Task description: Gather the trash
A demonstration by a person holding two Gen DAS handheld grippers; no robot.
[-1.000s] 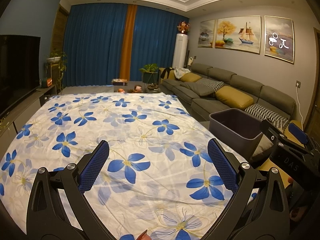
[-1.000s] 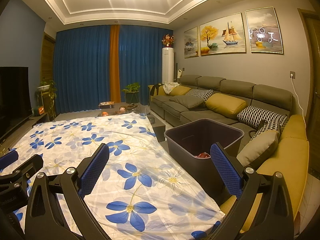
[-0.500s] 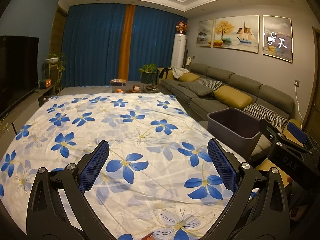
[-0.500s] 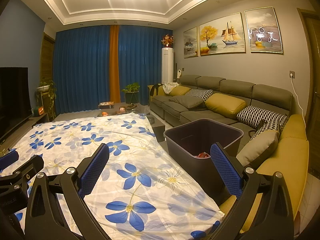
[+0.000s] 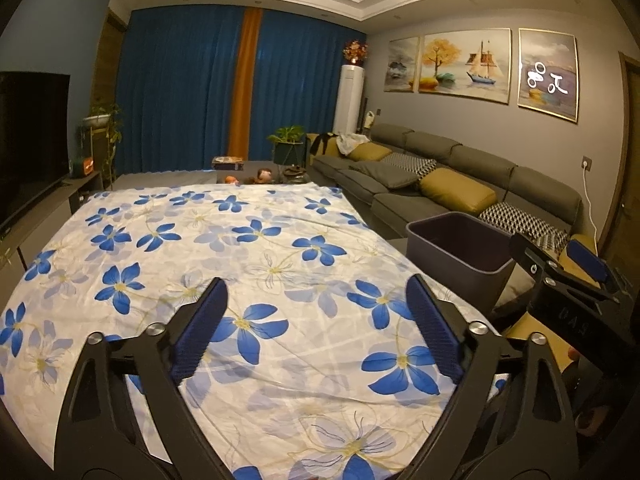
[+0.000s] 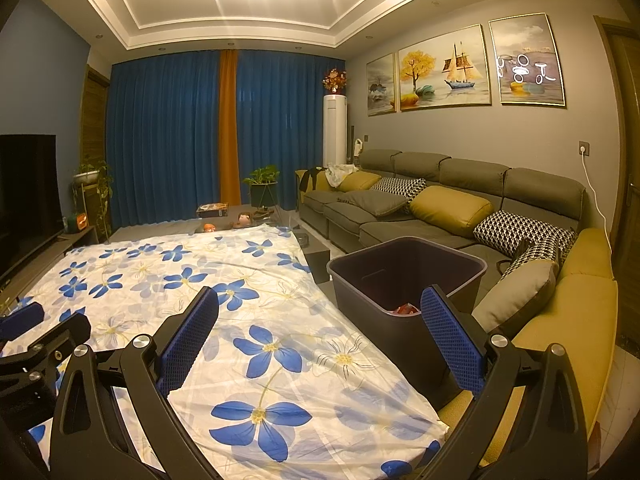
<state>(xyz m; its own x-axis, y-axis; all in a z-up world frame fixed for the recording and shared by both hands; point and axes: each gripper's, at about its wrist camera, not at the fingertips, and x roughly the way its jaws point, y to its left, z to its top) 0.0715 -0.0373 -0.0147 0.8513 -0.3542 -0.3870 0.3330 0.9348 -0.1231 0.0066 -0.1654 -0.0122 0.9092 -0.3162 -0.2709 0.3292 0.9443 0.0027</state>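
- Almost nothing has moved since a second ago: both grippers hang over the same spots, and the left view has only slid a tiny bit.
- The left gripper (image 5: 316,320) is above the flowered cloth (image 5: 224,240), jaws spread wide with nothing between them.
- The right gripper (image 6: 320,328) is over the right edge of the cloth, jaws also spread wide and holding nothing. Its right finger (image 6: 452,340) shows in front of the bin's near wall.
- The dark bin (image 6: 404,280) stands just beside the right edge of the cloth, between it and the sofa (image 6: 440,200).
- Something red, the trash (image 6: 406,309), lies low inside the bin. Only a small bit shows, so I cannot tell what it is.
- The cloth is white with blue flowers and covers the whole top. Its edges drop off on the right and at the far end.
- Past the far end are a few small toys (image 6: 244,219), a potted plant (image 6: 264,184) and blue curtains (image 6: 168,136).
- A black TV (image 5: 28,140) is on the left wall side.
- Three paintings (image 6: 444,68) hang above the sofa.
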